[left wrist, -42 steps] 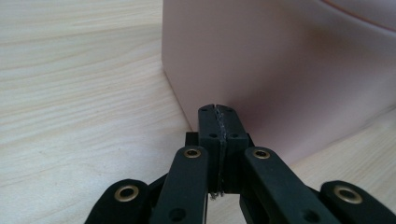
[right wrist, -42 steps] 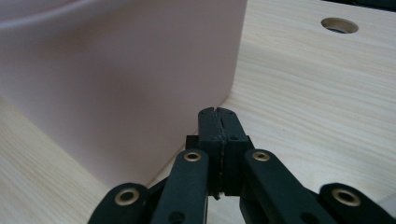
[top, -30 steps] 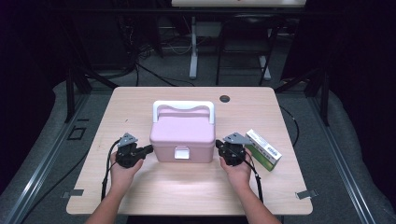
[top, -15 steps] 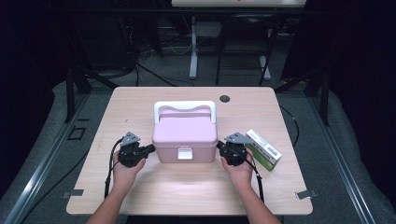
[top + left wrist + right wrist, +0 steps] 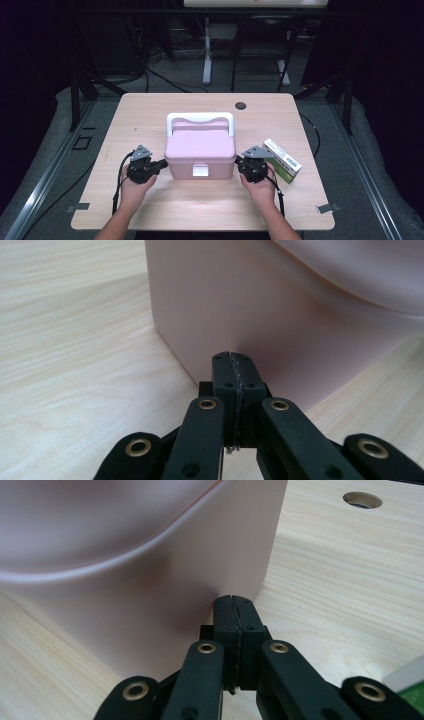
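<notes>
A pink box (image 5: 201, 150) with a white handle (image 5: 200, 119) sits mid-table (image 5: 150, 107). The left gripper (image 5: 162, 163), jaws pressed together, touches its 9 o'clock wall; the right gripper (image 5: 239, 162), likewise closed and empty, touches its 3 o'clock wall. A green-and-white carton (image 5: 282, 160) crowds the right gripper at 3 o'clock. A cable hole (image 5: 241, 105) lies at 1 o'clock. Bare tabletop stretches toward 6 and 9 o'clock.

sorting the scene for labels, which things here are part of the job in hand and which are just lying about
In the job:
- pink box with white handle
- left gripper, shut, tips at the box's left side
- right gripper, shut, tips at the box's right side

Lying about:
- green and white carton, on the table right of the box
- round hole in the table top
</notes>
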Demonstrator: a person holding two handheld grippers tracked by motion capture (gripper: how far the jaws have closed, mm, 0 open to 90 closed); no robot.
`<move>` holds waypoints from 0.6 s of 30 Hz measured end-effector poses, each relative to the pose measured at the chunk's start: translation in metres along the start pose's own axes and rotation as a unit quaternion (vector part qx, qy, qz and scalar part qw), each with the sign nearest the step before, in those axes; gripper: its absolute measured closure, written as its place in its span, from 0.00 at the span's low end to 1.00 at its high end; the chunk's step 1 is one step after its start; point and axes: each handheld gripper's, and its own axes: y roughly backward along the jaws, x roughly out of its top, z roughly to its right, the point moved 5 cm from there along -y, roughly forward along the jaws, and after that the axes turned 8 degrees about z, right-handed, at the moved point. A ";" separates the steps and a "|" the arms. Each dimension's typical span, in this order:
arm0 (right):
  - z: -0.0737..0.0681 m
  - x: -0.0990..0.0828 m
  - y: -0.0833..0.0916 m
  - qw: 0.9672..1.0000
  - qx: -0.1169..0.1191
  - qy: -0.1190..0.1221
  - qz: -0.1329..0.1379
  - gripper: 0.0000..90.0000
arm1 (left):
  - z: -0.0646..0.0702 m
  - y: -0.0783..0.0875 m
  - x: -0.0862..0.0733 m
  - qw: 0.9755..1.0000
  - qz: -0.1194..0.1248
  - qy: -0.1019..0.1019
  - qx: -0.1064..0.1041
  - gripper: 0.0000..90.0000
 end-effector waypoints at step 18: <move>-0.010 -0.006 0.020 1.000 -0.004 0.009 -0.018 1.00 | 0.018 0.017 -0.009 1.000 -0.017 -0.003 -0.007 1.00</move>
